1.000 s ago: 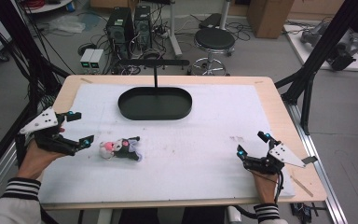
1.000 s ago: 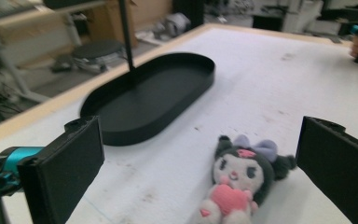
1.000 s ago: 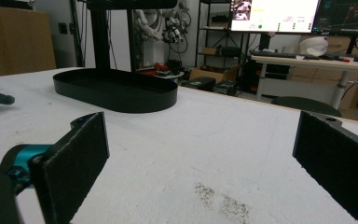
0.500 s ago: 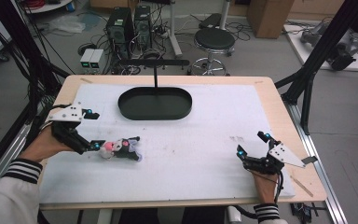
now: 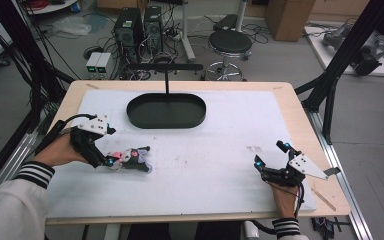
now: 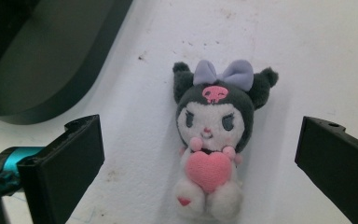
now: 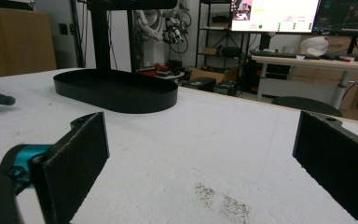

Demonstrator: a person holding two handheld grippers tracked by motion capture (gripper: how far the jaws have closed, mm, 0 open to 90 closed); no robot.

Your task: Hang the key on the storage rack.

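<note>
Left hand-held gripper (image 6: 198,154) now straddling one plush toy (image 6: 216,140), one black tray (image 5: 166,110)

text: none legible | plush toy (image 6: 212,140): pink skull sign on its forehead, pink heart on its front, no lettering | monitor (image 7: 274,15) in right gripper view: lines of writing too small to read

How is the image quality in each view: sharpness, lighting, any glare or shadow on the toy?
High view: even light, soft detail, the plush toy small and slightly blurred. Left gripper view: toy sharp, evenly lit, faint shadow, no glare; fingers near the lens look softer. Right gripper view: black tray clear, bright monitors partly washed out.
</note>
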